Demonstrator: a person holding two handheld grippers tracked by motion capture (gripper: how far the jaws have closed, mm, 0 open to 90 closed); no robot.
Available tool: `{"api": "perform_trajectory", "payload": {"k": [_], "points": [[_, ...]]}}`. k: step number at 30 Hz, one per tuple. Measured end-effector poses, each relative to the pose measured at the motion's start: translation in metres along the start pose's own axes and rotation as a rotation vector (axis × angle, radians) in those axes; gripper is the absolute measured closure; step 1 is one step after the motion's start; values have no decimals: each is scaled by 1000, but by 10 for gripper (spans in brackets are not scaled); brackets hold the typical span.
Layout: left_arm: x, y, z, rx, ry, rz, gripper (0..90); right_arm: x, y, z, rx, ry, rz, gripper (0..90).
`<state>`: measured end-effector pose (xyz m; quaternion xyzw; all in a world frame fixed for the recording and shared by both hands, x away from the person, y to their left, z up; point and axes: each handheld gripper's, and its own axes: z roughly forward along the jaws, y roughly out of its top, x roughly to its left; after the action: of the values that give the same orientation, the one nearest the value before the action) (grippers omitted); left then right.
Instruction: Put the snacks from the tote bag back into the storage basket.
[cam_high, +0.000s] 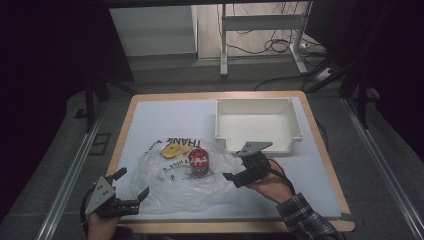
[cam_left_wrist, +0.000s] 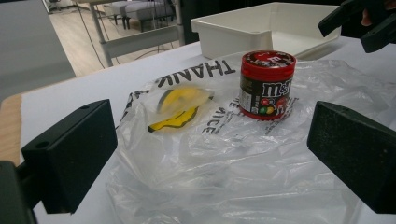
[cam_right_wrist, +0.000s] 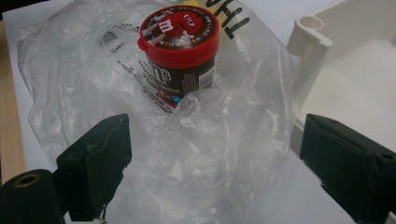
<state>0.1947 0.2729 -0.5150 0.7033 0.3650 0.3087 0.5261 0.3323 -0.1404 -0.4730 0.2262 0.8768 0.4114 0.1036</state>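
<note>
One desk (cam_high: 150, 112), white top, wood edge. One white bin (cam_high: 257, 125) at far right, open side up. One clear plastic bag (cam_high: 170, 187) lying flat at near centre, "THANK" print toward far edge. One M&M's jar (cam_high: 198, 162) upright on bag, red lid up. Two claws: left claw (cam_high: 131, 185) wide, empty, at bag's near-left edge; right claw (cam_high: 239, 167) wide, empty, at bag's right edge

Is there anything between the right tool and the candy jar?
Yes. A raised fold of the clear plastic bag lies between the open right tool and the candy jar, covering the jar's lower front. The jar stands upright on the bag. Nothing else visible is in the way.
</note>
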Motion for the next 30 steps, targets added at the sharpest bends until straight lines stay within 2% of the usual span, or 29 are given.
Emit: {"api": "perform_trajectory", "payload": {"k": [4, 12, 20, 30], "points": [[0, 0, 0, 0, 1, -1, 15, 1, 4, 5, 4, 5, -13, 96], [0, 0, 0, -2, 2, 1, 16, 3, 16, 22, 3, 27, -5, 102], [0, 0, 0, 1, 2, 3, 16, 8, 25, 39, 13, 43, -39, 112], [0, 0, 0, 3, 2, 6, 17, 15, 36, 65, 68, 50, -90, 139]]}}
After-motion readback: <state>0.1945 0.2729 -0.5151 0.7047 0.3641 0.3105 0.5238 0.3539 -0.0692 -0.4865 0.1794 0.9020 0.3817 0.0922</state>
